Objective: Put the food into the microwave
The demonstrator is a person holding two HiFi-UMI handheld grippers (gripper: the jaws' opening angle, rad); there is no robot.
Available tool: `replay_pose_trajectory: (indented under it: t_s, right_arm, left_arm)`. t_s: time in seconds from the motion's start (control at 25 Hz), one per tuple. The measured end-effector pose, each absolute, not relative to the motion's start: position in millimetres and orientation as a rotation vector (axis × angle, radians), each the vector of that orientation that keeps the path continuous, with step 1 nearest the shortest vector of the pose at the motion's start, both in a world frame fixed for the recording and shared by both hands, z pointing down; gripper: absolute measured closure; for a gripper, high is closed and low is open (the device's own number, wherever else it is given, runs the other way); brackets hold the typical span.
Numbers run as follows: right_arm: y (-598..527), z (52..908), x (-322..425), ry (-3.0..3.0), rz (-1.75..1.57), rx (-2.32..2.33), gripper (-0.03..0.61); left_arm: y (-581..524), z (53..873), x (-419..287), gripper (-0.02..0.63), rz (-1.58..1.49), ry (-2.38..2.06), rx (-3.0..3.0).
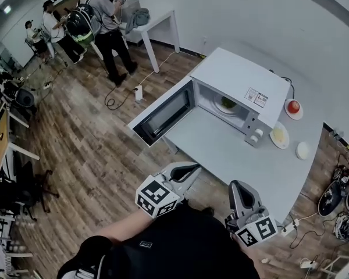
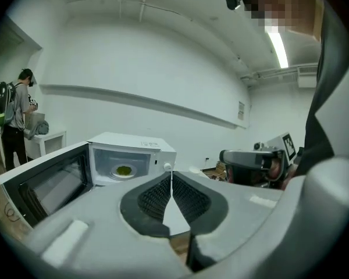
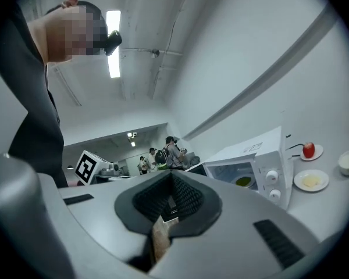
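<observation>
The white microwave [image 1: 238, 77] stands on the grey table [image 1: 232, 156] with its door [image 1: 163, 114] swung wide open to the left. Inside it, a plate holds green food [image 1: 228, 103], also visible as green food [image 2: 123, 170] in the left gripper view and green food [image 3: 243, 181] in the right gripper view. My left gripper [image 1: 192, 168] hangs off the table's near edge, shut and empty, its pads touching at the tip [image 2: 171, 173]. My right gripper [image 1: 235, 185] is over the near table edge, pads [image 3: 171, 176] together with nothing between them.
To the right of the microwave sit a red apple on a plate [image 1: 294, 106], a plate of yellow food [image 1: 279, 135] and a small white bowl [image 1: 302, 150]. People [image 1: 104, 16] stand by a white table [image 1: 157, 22] at the back left. Cables and gear [image 1: 337, 202] lie on the floor at right.
</observation>
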State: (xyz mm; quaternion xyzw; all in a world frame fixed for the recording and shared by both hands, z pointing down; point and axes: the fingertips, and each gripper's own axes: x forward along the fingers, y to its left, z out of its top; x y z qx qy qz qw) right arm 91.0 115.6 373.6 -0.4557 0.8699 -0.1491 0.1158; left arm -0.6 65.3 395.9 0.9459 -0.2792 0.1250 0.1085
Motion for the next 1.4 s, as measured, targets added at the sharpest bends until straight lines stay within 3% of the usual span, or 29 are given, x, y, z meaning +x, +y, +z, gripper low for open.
replay_pose_trajectory:
  t_s: [0.16,0.64,1.0,1.4]
  right_arm:
    - [114,366,95,2.467,-0.404,-1.437,0.569]
    - [54,324,3,2.565,-0.283,-1.434,0.571]
    - [47,289,-12,2.616,-0.114,-1.447,0.571]
    - [49,304,-2,2.577,-0.182,-1.473,0.571]
  left_arm:
    - [64,363,-20,0.600,0.223,-0.792,2.812]
    - [29,315,-85,0.601,0.152,-0.796,2.970]
    - [18,303,-74,0.601,0.067,-0.699,3.025]
    - [16,307,-66,0.601,0.103,-0.676,3.030]
